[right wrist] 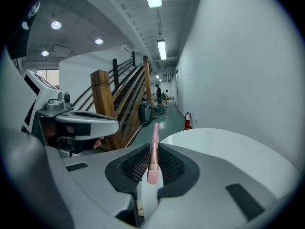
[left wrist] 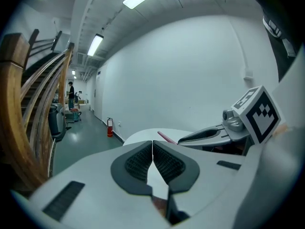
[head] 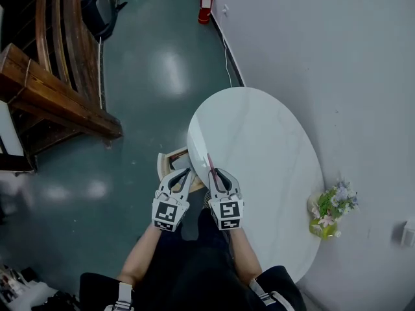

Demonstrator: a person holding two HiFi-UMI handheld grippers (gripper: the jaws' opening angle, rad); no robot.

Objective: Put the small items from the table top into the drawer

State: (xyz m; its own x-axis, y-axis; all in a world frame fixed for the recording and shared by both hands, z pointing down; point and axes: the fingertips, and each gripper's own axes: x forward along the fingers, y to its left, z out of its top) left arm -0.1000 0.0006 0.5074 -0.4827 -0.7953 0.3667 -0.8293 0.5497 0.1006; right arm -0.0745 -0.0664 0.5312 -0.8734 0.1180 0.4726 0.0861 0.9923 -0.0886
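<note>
While you hold the two grippers side by side close in front of you, almost touching each other, they are in different states. Your left gripper point(head: 187, 173) is clenched on nothing. Its black ribbed pads point(left wrist: 138, 162) meet at the tips with no object between them, and in the head view its tip hangs over the open wooden drawer point(head: 170, 155).

Your right gripper point(head: 218, 172) is grasping a slim pink stick point(right wrist: 153, 152). It looks like a small cosmetic brush, though the thick rounded end nearest the camera is too blurred to be sure. The pads press on it from both sides near that thick end, and the thin end pokes forward past the fingertips. Seen from above, the stick points away from you over the near left edge of the white oval table point(head: 259, 154), just right of the drawer. The drawer juts out from under that same edge.

On your right, beside the table's right edge and close to the pale wall point(head: 337, 57), sits a yellow-green pot of flowers point(head: 332, 207). Beyond the table the glossy grey-green floor point(head: 155, 76) runs away from you, with a wooden staircase point(head: 52, 89) on its left. A red fire extinguisher point(head: 205, 7) stands at the foot of the wall. Far down the corridor a person point(left wrist: 70, 95) is standing.
</note>
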